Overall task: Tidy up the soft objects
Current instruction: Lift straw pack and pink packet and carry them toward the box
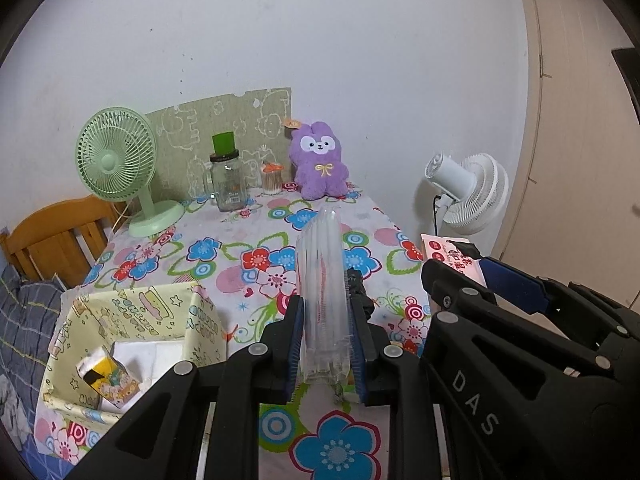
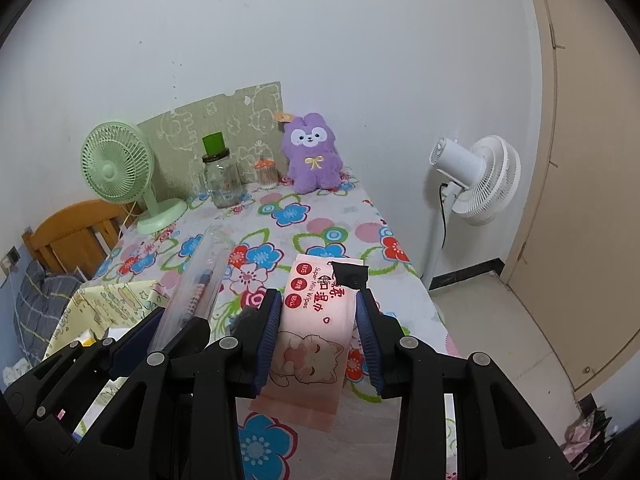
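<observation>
A floral tablecloth (image 1: 224, 232) covers the table against a white wall. The left gripper (image 1: 326, 344) pinches a clear plastic packet (image 1: 322, 280) at centre. At three o'clock, the right gripper (image 2: 320, 340) clamps a pink wet-wipes pack (image 2: 316, 320). A yellow fabric bin (image 1: 120, 320) sits at eight o'clock.

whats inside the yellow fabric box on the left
In the yellow fabric box, a small yellow tissue pack leans on something white, maybe paper or more tissues. The box's near wall and the left gripper hide the rest of the bottom.
</observation>
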A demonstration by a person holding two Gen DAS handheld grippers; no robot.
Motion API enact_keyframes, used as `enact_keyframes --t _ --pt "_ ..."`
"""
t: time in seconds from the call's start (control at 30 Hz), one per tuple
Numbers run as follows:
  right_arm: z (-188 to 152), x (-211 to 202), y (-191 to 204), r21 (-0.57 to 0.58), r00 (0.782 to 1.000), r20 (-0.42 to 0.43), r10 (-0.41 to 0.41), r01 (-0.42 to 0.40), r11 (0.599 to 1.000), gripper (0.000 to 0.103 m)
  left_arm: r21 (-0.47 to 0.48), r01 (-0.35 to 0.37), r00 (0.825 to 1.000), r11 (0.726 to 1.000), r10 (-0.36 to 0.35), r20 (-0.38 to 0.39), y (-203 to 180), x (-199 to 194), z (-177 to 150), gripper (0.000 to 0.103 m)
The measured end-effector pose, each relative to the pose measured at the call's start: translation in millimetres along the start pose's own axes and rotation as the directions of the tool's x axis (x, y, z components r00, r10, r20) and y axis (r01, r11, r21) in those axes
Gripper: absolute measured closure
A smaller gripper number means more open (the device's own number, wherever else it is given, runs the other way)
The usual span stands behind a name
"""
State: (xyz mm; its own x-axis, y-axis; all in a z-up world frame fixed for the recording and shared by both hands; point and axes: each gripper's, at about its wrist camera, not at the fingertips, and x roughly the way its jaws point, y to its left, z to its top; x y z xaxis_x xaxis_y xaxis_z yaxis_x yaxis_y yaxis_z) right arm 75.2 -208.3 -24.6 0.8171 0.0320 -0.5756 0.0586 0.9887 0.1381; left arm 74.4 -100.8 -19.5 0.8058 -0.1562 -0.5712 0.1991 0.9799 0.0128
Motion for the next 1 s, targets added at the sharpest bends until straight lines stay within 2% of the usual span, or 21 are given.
enact_keyframes --t 0.4,1.0 --pt "12.6 -4.3 31.4 -0.027 0.999 0.013 0.03 -0.03 0.999 0.062 -0.001 -0.024 1.0 1.0 0.024 0.021 29.8 -12.4 8.2 0.083" --pt "21.2 -6.8 101.6 -0.088 0.993 0.032 0.11 -0.107 0.99 0.062 -0.042 -0.078 0.996 0.996 0.08 0.047 96.1 -30.4 10.2 0.083"
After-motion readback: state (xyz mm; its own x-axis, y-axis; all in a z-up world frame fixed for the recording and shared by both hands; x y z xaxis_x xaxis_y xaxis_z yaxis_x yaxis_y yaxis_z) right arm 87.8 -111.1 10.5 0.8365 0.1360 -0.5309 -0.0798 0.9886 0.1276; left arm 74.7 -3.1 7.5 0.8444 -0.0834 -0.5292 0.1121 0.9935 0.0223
